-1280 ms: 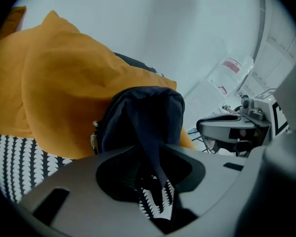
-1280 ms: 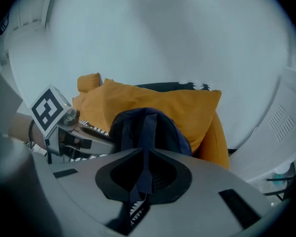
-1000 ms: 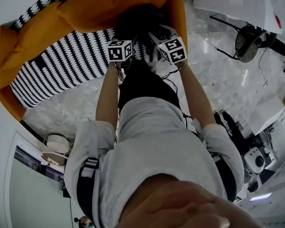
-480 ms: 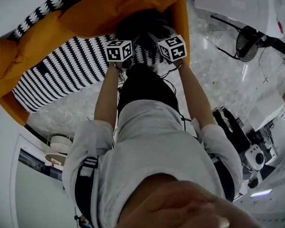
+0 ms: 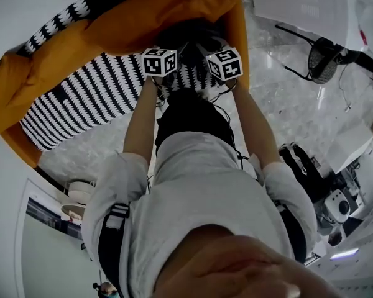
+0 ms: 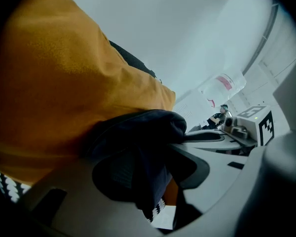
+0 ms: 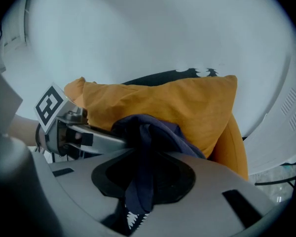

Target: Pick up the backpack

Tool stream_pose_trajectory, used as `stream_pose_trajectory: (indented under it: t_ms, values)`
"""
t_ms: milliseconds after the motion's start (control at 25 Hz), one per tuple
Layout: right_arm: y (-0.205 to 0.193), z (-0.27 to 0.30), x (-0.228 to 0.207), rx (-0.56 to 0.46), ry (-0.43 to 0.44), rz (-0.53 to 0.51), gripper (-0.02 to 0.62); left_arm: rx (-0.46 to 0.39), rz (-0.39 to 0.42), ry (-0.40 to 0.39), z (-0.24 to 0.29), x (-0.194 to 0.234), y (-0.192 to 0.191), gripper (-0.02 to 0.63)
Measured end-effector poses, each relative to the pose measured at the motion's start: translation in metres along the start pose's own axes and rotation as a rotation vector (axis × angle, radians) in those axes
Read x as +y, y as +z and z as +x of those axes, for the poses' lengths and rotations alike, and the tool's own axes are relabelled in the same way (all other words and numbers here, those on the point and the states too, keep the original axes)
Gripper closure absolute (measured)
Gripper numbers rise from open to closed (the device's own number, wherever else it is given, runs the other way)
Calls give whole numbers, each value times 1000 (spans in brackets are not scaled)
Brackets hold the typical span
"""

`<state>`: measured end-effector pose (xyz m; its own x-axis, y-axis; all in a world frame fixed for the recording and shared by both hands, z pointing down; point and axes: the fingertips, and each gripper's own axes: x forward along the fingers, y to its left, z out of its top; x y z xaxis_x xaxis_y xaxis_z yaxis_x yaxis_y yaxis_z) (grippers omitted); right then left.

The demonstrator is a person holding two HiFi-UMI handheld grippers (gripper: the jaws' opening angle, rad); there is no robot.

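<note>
A dark navy backpack [image 5: 188, 32] lies slumped against the orange back cushion [image 5: 112, 17] of a sofa. Both grippers reach into it side by side. My left gripper [image 5: 169, 45] has a fold of the backpack's fabric [image 6: 138, 137] between its wide jaws, which are closing slightly; the pads do not press. My right gripper [image 5: 202, 45] straddles a navy strap [image 7: 142, 177] that hangs down through its jaws, which are closing round it. In the right gripper view the left gripper [image 7: 74, 135] shows beside the bag [image 7: 153, 127]. The fingertips are hidden by fabric.
The sofa seat [image 5: 81, 98] is black-and-white striped, with an orange arm [image 5: 239, 23] on the right. A black floor fan [image 5: 326, 54] and cables lie on the marble floor at the right. More gear [image 5: 311, 166] stands lower right, and a round stool [image 5: 74, 194] lower left.
Both grippers have pushed a little farther into the backpack, and their marker cubes stand slightly closer together. The sofa has shifted a bit in the head view.
</note>
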<state>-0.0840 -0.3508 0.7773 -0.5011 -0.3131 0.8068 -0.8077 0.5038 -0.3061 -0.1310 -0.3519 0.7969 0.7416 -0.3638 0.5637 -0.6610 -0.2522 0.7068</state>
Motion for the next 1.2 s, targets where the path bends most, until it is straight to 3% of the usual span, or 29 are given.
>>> stream_pose_trajectory:
  t_ms: [200,600,840,1200]
  values:
    - [14,-5,8,-30,4,-19,534,-29,-80,9,-5,9,7,475]
    - [17,-12,18,-41,22,-50,543,-39,-75,22,-13,11,6,569]
    - [17,-21,17,-58,19,-69,543,-16,-6,29,-14,0,5,575]
    - [15,-47,28,-101,14,-58,543,-54,77,58,-38,-26,4,575]
